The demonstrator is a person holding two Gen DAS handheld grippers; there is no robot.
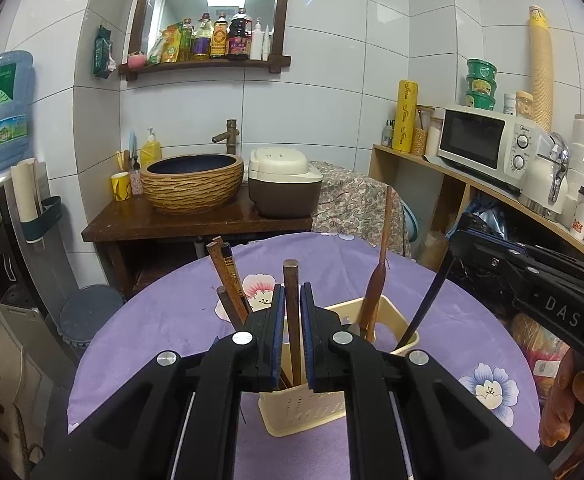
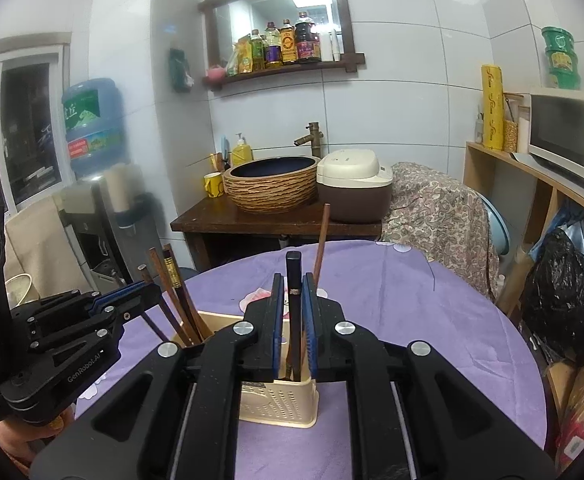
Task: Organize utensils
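— Whereabouts of the brown chopstick (image 1: 292, 320)?
— Upright in the cream basket (image 1: 304, 408), at the near side, right between the pads of the left gripper (image 1: 292, 292). Too snug to call: pressing or merely alongside, cannot tell.

— And the right gripper (image 2: 293, 284)?
— Slackened. Loose around a black chopstick (image 2: 294, 308), with a slim gap showing beside it. Lower end down in the same basket, at the right-hand corner as seen from the left wrist.

— Crowded inside?
— Rather. Three more chopsticks (image 1: 227, 280) leaning away to the left, fanned apart at the tops. A long wooden utensil (image 1: 376, 280) rising from the far right part, slightly tilted, taller than everything else in there. Close beside both claws, yet not touching either as far as can be seen.

— Underneath?
— A round table under a purple flowered cloth (image 1: 151, 340), with the basket towards the near edge.

— Beyond that?
— A dark wooden stand carrying a woven-look basin (image 1: 191, 184), a yellow mug (image 1: 120, 186) and a rice cooker (image 1: 283, 184). A patterned cloth (image 1: 356, 204) draped just to the right. Far left, a blue water jug (image 1: 1, 108) on its dispenser; on the right, a shelf with a microwave (image 1: 488, 140). All well apart from the basket.

— Anything in the way?
— Only the grippers themselves: side by side, both angled down at the one basket, near each other but apart. At the lower right edge, a hand (image 1: 564, 408) wrapped round the right gripper's handle.
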